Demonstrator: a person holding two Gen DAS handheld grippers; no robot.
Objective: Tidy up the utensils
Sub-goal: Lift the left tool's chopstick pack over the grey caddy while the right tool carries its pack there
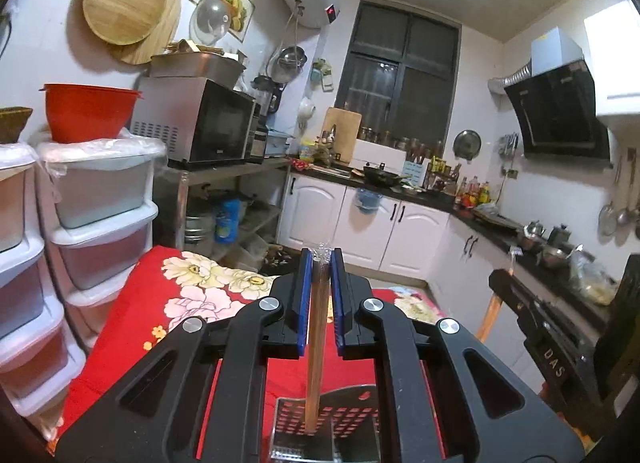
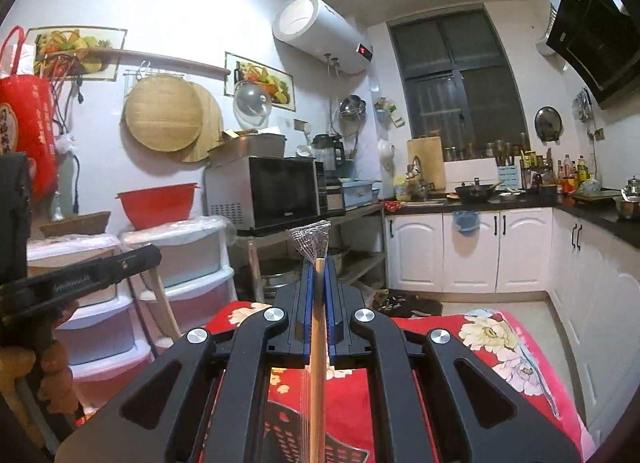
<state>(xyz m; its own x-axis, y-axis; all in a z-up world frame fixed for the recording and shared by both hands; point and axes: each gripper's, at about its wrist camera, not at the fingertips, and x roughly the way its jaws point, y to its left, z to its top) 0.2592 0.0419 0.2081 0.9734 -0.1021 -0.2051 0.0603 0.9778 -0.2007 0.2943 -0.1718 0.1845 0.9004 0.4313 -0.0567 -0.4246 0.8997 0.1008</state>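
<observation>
**Both grippers loaded, holder directly below**

Nearest, left view: the left gripper (image 1: 320,259) is seen clamped on a wooden handle (image 1: 315,343). The handle's long axis runs along the fingers, pointing away from the camera. A clear or glinting tip is seen just past the fingertips; what kind of utensil it is cannot be told. The handle's near end drops toward a perforated metal holder (image 1: 344,419), which stands on the red floral cloth (image 1: 132,327) covering the tabletop. Whether the handle end is already inside the holder or just in front of it cannot be told.

Right view: the right gripper (image 2: 318,263) is seen clenched on a wire skimmer (image 2: 312,241). Its mesh head sticks out just beyond the fingertips, and its wooden shaft runs back between the jaws toward the camera. The same holder (image 2: 288,431) is seen low in frame, directly under the shaft.

Key relation: both utensils are held with long axes in line with the fingers, and the holder lies below and behind both sets of jaws. The left gripper is judged slightly nearer, since the holder fills more of its view. A steep tilt is judged necessary for either drop.

Farther off: stacked plastic drawers (image 1: 100,199), a microwave (image 2: 268,195), white cabinets (image 2: 468,251).
</observation>
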